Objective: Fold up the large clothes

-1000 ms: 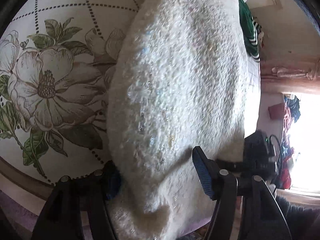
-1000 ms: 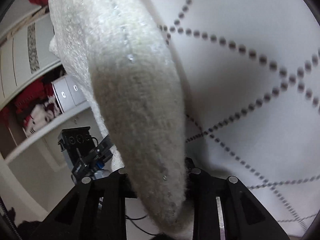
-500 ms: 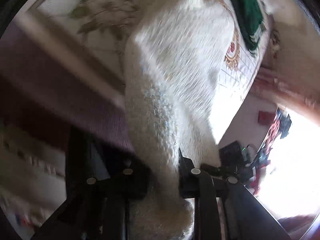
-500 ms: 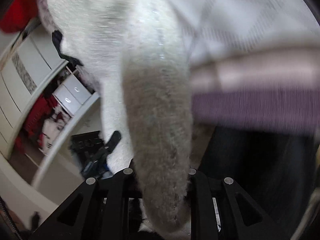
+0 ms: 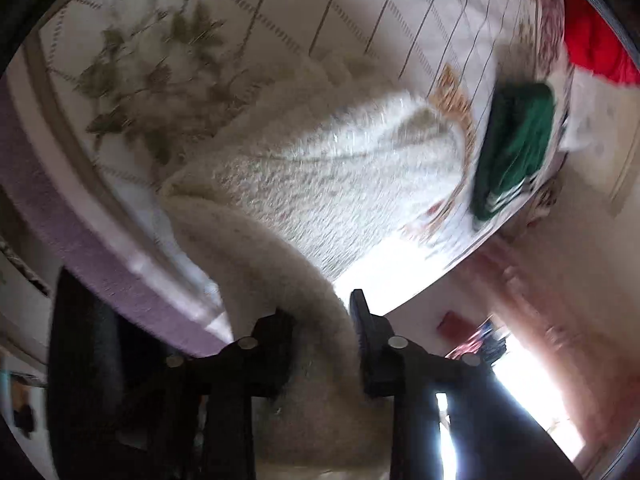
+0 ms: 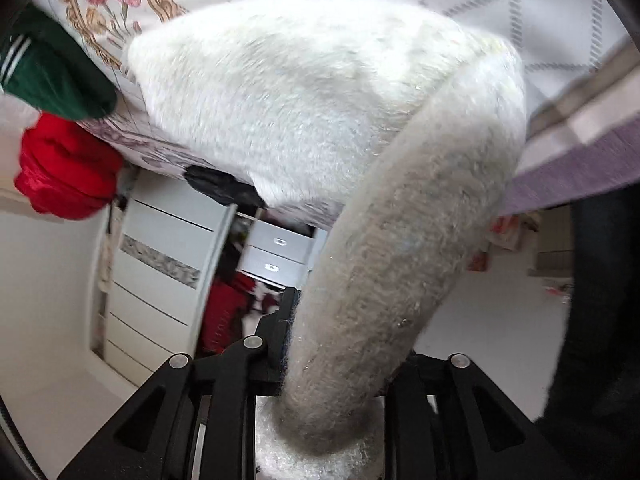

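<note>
Fluffy white sweater lay on the quilted floral bedspread, its fuzzy edge hanging over the purple border. The left gripper and right gripper were each clamped on a thick roll of it. A folded green garment lay beside it.

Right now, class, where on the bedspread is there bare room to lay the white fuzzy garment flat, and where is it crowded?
Free: the quilted bedspread beyond the white fuzzy garment, between the printed flower and the green garment. Crowded: the far end, where the green garment and red garment lie close together. Both the left gripper and right gripper pinch the white garment off the bed's edge.
</note>
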Tool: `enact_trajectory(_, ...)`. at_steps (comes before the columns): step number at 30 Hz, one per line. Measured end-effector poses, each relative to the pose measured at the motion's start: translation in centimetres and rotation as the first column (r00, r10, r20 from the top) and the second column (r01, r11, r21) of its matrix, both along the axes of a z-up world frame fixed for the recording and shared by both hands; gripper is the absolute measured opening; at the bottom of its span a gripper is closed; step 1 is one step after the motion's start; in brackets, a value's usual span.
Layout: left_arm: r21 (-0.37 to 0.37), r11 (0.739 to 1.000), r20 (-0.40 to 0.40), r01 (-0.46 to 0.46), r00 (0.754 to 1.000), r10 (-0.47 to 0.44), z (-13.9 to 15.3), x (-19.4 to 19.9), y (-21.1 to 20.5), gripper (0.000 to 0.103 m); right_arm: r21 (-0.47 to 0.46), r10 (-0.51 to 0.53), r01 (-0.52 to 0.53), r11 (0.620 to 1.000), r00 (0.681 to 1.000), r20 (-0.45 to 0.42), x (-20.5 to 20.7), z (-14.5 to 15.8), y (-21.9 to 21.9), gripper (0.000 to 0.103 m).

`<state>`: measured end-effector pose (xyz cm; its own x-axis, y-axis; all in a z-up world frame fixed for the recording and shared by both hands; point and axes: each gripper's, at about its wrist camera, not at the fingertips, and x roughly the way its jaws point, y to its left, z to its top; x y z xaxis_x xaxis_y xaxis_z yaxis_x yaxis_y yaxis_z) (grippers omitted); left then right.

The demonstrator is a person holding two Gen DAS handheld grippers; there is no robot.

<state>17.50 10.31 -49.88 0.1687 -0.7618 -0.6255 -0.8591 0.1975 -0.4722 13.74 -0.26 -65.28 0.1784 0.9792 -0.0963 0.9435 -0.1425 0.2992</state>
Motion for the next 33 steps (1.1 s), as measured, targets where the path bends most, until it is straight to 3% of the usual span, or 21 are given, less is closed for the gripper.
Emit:
enact_trajectory(2,-0.024,0.995,0.026,-0.093,0.995,0.094,0.1,0.7,0.5,0.037,0.000,-0.029,0.029,1.000,1.000,-0.002,1.6,-1.0,-0.2,0.037)
enact_trajectory(4,-0.039,0.988,0.072,-0.149,0.986,0.151,0.9,1.3,1.1,0.038,0.002,-0.037,0.037,0.999,0.999,0.014,2.2,-1.4,-2.5,0.060)
enact_trajectory(7,0.000,0.987,0.127,-0.160,0.979,0.159,1.5,2.8,1.6,0.039,-0.031,-0.005,0.009,0.999,0.994,0.106,5.2,-0.9,-5.3,0.075)
enact_trajectory(12,0.129,0.985,0.206,-0.116,0.974,0.088,1.9,5.3,1.5,0.040,-0.070,0.020,-0.001,0.998,0.963,0.270,12.3,0.8,-4.9,0.077)
enact_trajectory(15,0.247,0.964,0.245,-0.103,0.969,0.041,2.8,6.2,1.9,0.040,-0.119,0.043,0.007,0.993,0.910,0.413,15.3,2.1,-6.4,0.077)
enact_trajectory(18,0.349,0.933,0.286,-0.091,0.958,-0.014,4.2,5.3,2.7,0.040,-0.328,0.245,-0.069,0.942,0.809,0.534,17.1,4.4,-8.5,0.077)
enact_trajectory(19,0.406,0.912,0.287,-0.067,0.956,-0.058,4.8,4.7,2.8,0.040,-0.437,0.375,-0.121,0.891,0.739,0.560,17.4,5.5,-8.8,0.077)
enact_trajectory(21,0.524,0.852,0.254,0.007,0.953,-0.163,5.1,3.8,2.1,0.040,-0.614,0.594,-0.203,0.763,0.595,0.542,16.9,6.2,-9.6,0.080)
enact_trajectory(23,0.619,0.777,0.195,0.111,0.937,-0.290,4.4,3.0,0.0,0.040,-0.766,0.779,-0.264,0.586,0.442,0.444,15.8,5.0,-10.4,0.081)
enact_trajectory(24,0.643,0.751,0.173,0.154,0.925,-0.338,3.6,2.9,-1.1,0.040,-0.807,0.831,-0.280,0.520,0.384,0.402,15.2,4.1,-10.8,0.081)
enact_trajectory(25,0.651,0.733,0.154,0.198,0.910,-0.384,2.5,2.9,-2.3,0.040,-0.855,0.894,-0.301,0.423,0.294,0.339,15.0,2.9,-10.4,0.081)
enact_trajectory(26,0.652,0.724,0.142,0.226,0.902,-0.409,1.7,2.5,-3.1,0.040,-0.867,0.918,-0.315,0.386,0.222,0.328,14.9,1.7,-9.9,0.081)
enact_trajectory(28,0.654,0.712,0.115,0.255,0.897,-0.427,-1.1,3.2,-4.4,0.040,-0.865,0.930,-0.340,0.368,0.121,0.348,14.8,-0.7,-9.2,0.081)
enact_trajectory(29,0.659,0.706,0.108,0.261,0.896,-0.432,-1.8,3.3,-4.5,0.040,-0.846,0.913,-0.348,0.403,0.089,0.399,15.2,-1.7,-8.4,0.081)
enact_trajectory(31,0.679,0.675,0.071,0.287,0.890,-0.450,-4.0,4.7,-4.2,0.040,-0.824,0.891,-0.362,0.436,0.047,0.451,15.9,-3.6,-7.3,0.081)
enact_trajectory(33,0.683,0.673,0.066,0.286,0.892,-0.446,-5.5,6.2,-3.3,0.043,-0.785,0.858,-0.385,0.486,0.035,0.513,16.7,-5.0,-6.4,0.086)
